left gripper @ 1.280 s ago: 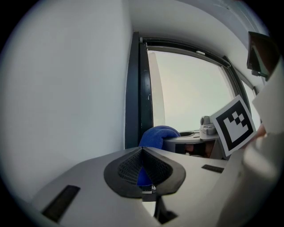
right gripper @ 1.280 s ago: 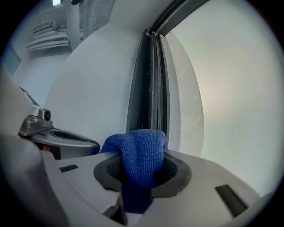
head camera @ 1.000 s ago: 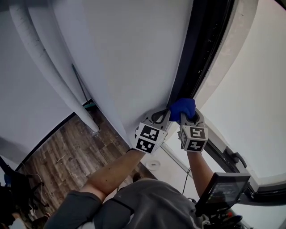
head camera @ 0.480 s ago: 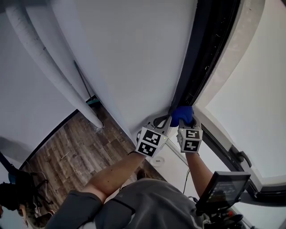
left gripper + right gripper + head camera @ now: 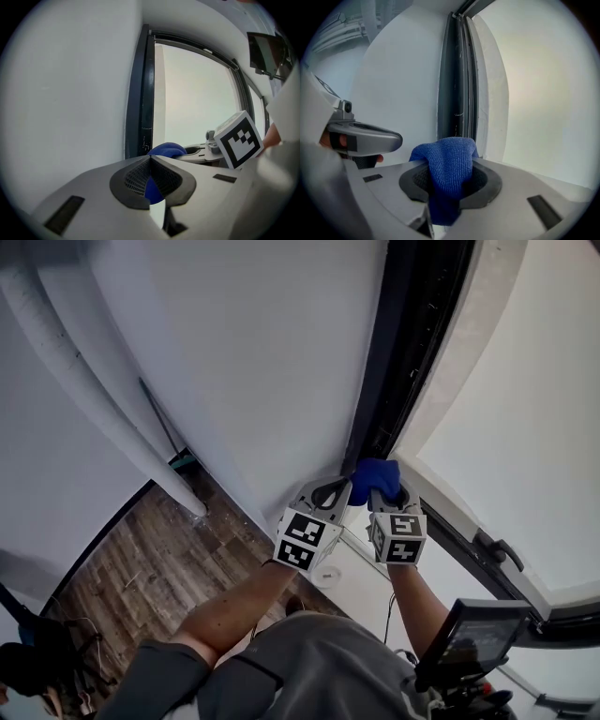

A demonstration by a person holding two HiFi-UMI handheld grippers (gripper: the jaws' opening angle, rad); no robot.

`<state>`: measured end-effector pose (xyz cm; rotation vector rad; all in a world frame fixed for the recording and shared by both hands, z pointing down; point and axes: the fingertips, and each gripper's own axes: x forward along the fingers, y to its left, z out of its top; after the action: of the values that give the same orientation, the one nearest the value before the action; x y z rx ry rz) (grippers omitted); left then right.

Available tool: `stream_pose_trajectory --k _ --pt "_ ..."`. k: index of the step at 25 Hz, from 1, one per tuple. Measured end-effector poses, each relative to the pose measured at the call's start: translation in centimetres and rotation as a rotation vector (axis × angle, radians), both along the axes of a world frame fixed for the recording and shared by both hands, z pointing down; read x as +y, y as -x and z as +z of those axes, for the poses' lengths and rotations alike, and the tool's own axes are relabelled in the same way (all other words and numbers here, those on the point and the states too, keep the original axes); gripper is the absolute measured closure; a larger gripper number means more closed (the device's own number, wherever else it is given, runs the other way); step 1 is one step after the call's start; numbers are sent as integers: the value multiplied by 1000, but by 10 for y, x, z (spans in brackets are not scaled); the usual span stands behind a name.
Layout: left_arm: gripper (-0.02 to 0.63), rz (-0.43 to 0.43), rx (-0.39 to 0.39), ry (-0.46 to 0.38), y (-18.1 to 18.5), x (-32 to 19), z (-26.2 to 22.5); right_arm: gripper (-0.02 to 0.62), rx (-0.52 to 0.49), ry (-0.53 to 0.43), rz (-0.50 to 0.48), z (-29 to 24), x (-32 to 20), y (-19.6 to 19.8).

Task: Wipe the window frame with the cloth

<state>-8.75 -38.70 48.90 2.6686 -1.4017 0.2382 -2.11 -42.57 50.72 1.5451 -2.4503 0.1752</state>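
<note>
My right hand-held gripper [image 5: 451,180] is clamped tight on the blue cloth [image 5: 449,159], and the cloth's bunched top is up against the dark window frame [image 5: 457,79]. My left hand-held gripper [image 5: 150,164] sits just beside it, jaws closed together, empty, near the white wall [image 5: 244,352].

window frame [image 5: 405,343] lies clear beyond the cloth [image 5: 375,476].
</note>
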Motion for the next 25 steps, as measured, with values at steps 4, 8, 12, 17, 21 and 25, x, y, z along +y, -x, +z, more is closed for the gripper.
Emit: stream_pose_trajectory --k 4,8,12,17,21,25 --pt "597 66 30 -20 -22 15 -23 474 -36 -40 45 -30 29 -27" --pt "597 111 43 -14 -46 29 -36 474 -55 -74 99 -55 58 -62" --pt "597 177 61 -17 -78 49 -51 474 -73 -98 177 -76 89 -107" --pt "597 307 83 -34 -133 82 -75 474 -94 -142 309 -103 138 -171" --pt "597 367 116 -48 -169 106 -97 474 -103 -160 372 -125 180 -212" --pt "597 433 130 -66 -203 128 -116 474 -110 -181 442 -144 222 -251"
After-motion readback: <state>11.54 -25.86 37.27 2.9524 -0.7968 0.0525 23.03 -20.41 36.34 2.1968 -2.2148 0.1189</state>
